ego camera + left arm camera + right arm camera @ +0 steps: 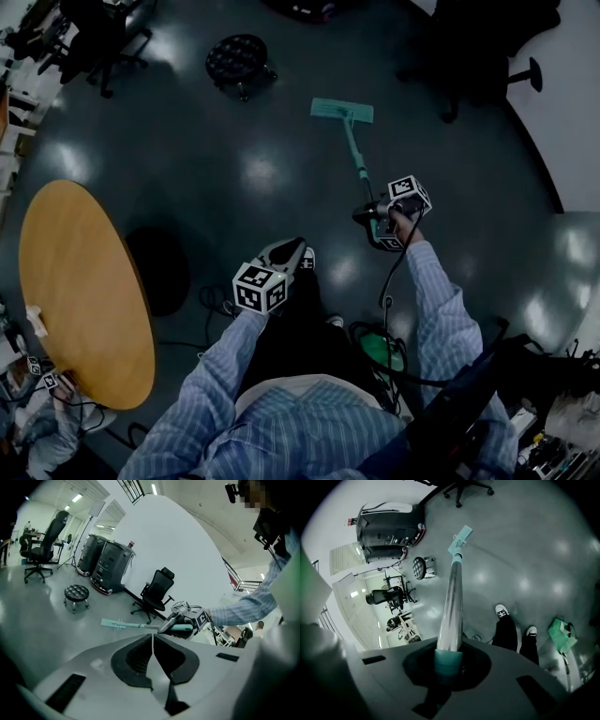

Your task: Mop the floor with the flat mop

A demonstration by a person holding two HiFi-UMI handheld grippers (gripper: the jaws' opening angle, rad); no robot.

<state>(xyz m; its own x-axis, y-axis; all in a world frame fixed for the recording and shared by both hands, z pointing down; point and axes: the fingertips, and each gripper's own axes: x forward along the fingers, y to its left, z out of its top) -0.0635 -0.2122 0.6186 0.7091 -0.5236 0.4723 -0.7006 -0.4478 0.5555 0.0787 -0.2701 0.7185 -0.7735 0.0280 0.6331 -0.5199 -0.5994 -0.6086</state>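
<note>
I held my right gripper point(449, 665) out ahead of me at my right side. Its jaws were clamped on the teal grip at the upper end of the flat mop point(354, 150), a teal cleaning tool with a long silver metal handle point(452, 602). From the jaws the handle slanted forward and down to the rectangular teal mop head point(342, 111). The head lay flat on the dark grey, glossy floor point(234, 178), well ahead of my feet. A black cable hung from the gripper down along my striped sleeve.

My left gripper point(153, 653) hung in the air in front of my body, to the left of the other one and apart from the mop. Its two black jaws were pressed together with nothing between them, and its white marker cube point(260, 287) faced up.

A round black padded stool on castors point(237, 58) stood on the floor beyond the mop head and to its left, apart from it. A black office chair point(157, 592) stood near the white wall, and two dark grey cabinets point(105, 562) stood further along it. A round wooden table point(84, 291) filled the space at my left. My white shoes point(501, 611) stood on the floor below the handle, and a green object point(380, 349) lay just beside my right foot among black cables. I could not tell what it was.
</note>
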